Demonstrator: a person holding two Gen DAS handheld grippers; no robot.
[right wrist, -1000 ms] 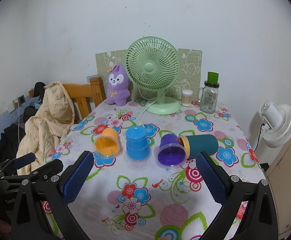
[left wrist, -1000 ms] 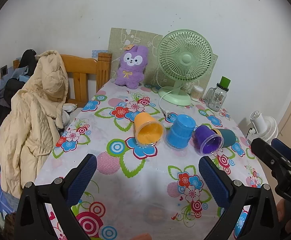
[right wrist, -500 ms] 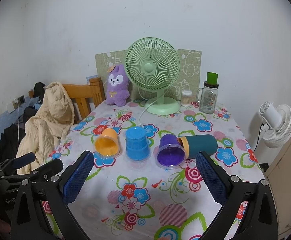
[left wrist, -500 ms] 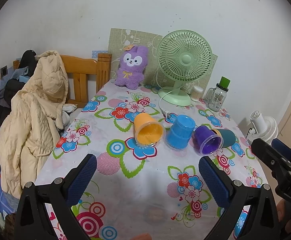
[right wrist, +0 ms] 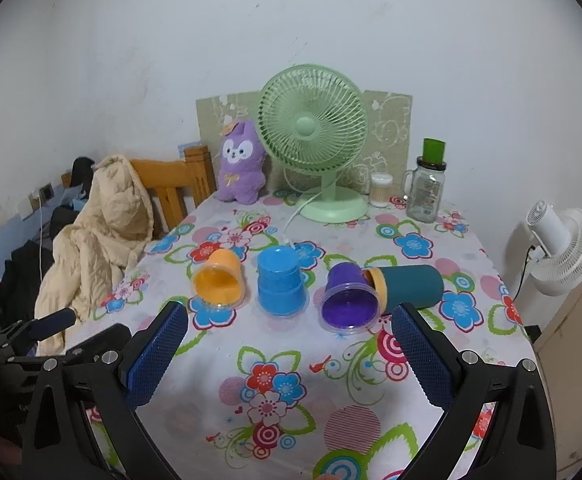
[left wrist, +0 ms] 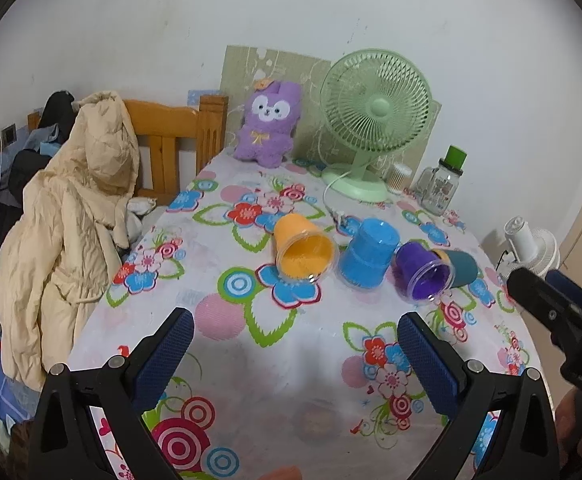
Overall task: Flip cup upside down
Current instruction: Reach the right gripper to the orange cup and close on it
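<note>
Four cups sit in a row mid-table. An orange cup [left wrist: 302, 247] [right wrist: 220, 281] lies on its side, mouth toward me. A blue cup [left wrist: 367, 253] [right wrist: 281, 281] stands upside down. A purple cup [left wrist: 423, 271] [right wrist: 349, 296] lies on its side, mouth toward me. A teal cup [left wrist: 463, 266] [right wrist: 409, 287] lies on its side behind it. My left gripper [left wrist: 293, 354] is open and empty, near the table's front, short of the cups. My right gripper [right wrist: 289, 348] is open and empty, in front of the blue and purple cups.
A floral tablecloth [right wrist: 291, 384] covers the table. At the back stand a green fan [right wrist: 315, 140], a purple plush toy [right wrist: 240, 174], a glass jar [right wrist: 425, 188] and a small swab container [right wrist: 381, 189]. A chair with a beige coat [left wrist: 75, 216] is left; a white fan [right wrist: 559, 248] right.
Almost nothing differs. The right wrist view has shifted very slightly; the cups and both grippers stay as they were.
</note>
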